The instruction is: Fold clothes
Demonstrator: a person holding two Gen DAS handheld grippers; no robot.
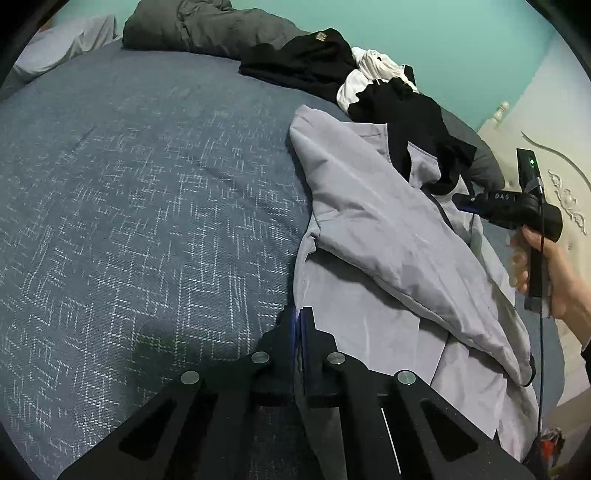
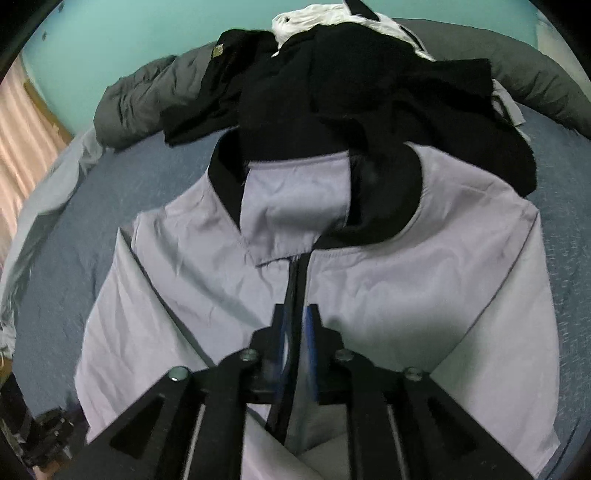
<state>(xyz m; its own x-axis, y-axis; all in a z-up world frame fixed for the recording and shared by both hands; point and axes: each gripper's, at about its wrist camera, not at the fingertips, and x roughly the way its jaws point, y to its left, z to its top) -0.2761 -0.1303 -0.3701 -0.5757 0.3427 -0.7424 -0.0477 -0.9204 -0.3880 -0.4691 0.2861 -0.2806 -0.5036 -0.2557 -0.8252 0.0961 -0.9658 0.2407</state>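
Observation:
A pale lilac jacket with a black collar lies spread on the bed, front up. In the left wrist view one sleeve is folded across its body. My left gripper is shut, its tips pinching the jacket's left edge against the bedcover. In the right wrist view my right gripper hovers over the jacket's chest with its jaws slightly apart. The black front strip runs between the blue pads, which do not press on it.
A pile of black and white clothes lies just behind the collar, and a grey duvet is bunched along the far side. Blue patterned bedcover stretches left of the jacket. A hand holds the other gripper's handle near a cream headboard.

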